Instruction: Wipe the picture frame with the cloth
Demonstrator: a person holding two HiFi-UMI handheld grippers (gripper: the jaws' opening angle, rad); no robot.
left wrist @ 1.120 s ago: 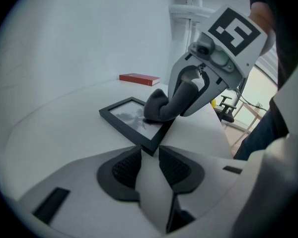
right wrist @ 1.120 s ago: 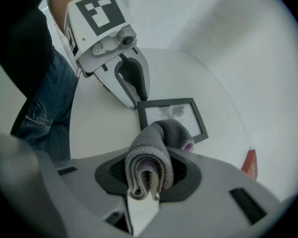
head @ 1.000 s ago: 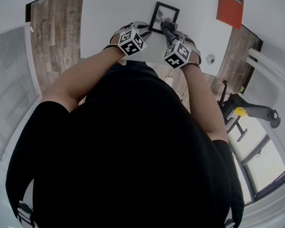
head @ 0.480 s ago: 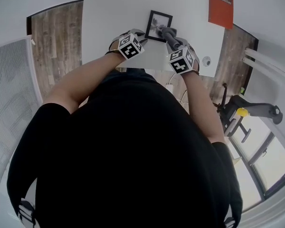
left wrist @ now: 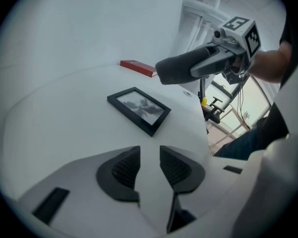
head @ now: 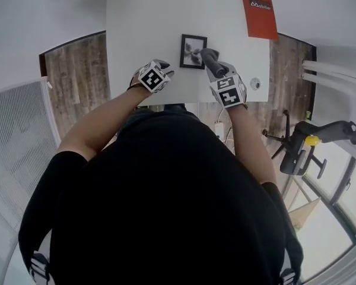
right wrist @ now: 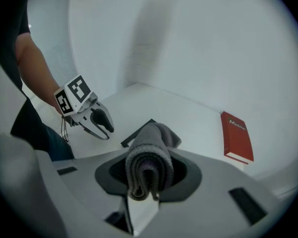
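Change: I have the cloth (right wrist: pixel 150 150) lifted off the picture frame (left wrist: pixel 139 110).
Right gripper (right wrist: pixel 148 175): clenched on the folded cloth, raised.
Left gripper (left wrist: pixel 150 163): backed off, jaws just widening, empty.
Frame: flat on the table (left wrist: pixel 64 113), free.
Meaning: between strokes, or wiping finished.

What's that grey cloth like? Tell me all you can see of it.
The cloth is grey, thick and soft-looking, folded into a roll. The right gripper clamps one end between its jaws; the other end sticks out forward. It hangs in the air above the table, touching neither it nor the frame.
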